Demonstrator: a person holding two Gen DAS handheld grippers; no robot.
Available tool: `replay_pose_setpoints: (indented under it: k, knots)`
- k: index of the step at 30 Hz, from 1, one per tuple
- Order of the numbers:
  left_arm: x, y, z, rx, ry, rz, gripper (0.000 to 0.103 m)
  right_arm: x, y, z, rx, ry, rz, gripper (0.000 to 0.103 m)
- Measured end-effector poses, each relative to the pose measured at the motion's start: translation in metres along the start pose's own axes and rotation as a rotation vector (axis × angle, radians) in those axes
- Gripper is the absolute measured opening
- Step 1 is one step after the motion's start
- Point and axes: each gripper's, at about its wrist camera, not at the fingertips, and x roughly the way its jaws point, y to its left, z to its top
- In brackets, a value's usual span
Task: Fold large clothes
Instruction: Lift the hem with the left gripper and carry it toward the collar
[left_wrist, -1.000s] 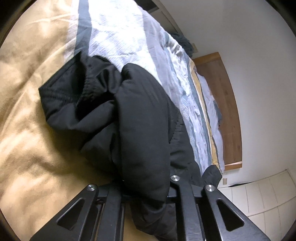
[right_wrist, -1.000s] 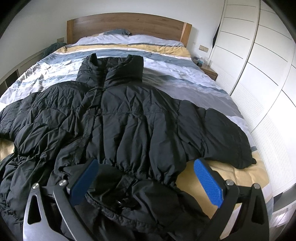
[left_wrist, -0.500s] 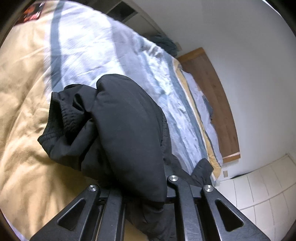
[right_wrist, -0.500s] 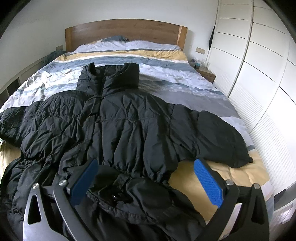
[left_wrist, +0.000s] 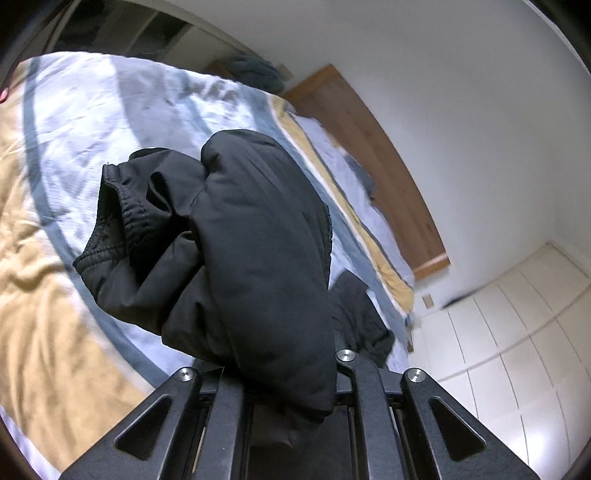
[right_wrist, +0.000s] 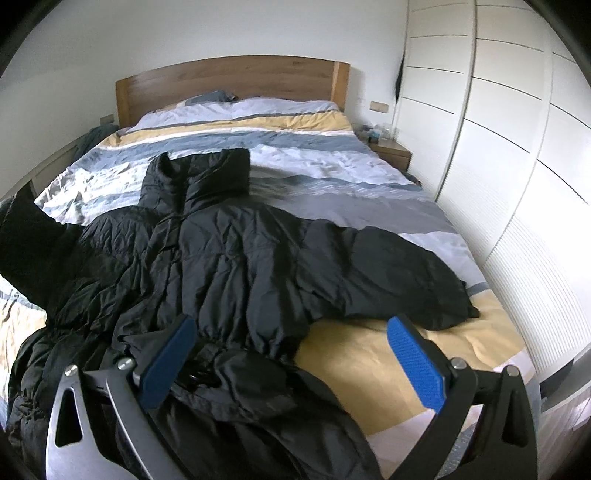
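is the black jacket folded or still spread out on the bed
Mostly spread: black puffer jacket lies open across the bed, one sleeve lifted.

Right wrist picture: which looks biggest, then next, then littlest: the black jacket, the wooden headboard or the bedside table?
Largest to smallest, as they look in this view:
1. black jacket
2. wooden headboard
3. bedside table

The jacket lies nearest the camera, so its lead is partly nearness.

I see the bed (right_wrist: 388, 192) under a striped duvet (right_wrist: 295, 147) of blue, grey, white and tan. From the wooden headboard (right_wrist: 229, 81), pillows (right_wrist: 251, 107) lie just below; the black puffer jacket (right_wrist: 240, 266) sprawls further down, collar toward the headboard.
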Motion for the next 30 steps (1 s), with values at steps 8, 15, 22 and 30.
replay_pose_setpoints:
  k: [8,15,22,30]
  knots:
    - [0.018,-0.058,-0.036,0.098,0.074,-0.02,0.008,-0.012,-0.033,-0.007,0.053,-0.011,-0.005,0.103]
    - [0.048,-0.094,-0.095,0.195,0.175,-0.016,0.007,-0.012,-0.061,-0.015,0.098,-0.004,-0.02,0.103]
    - [0.083,-0.111,-0.153,0.342,0.258,0.085,0.008,-0.004,-0.083,-0.027,0.136,0.02,-0.037,0.103]
    - [0.115,-0.101,-0.202,0.55,0.332,0.225,0.008,0.008,-0.09,-0.035,0.144,0.046,-0.046,0.103]
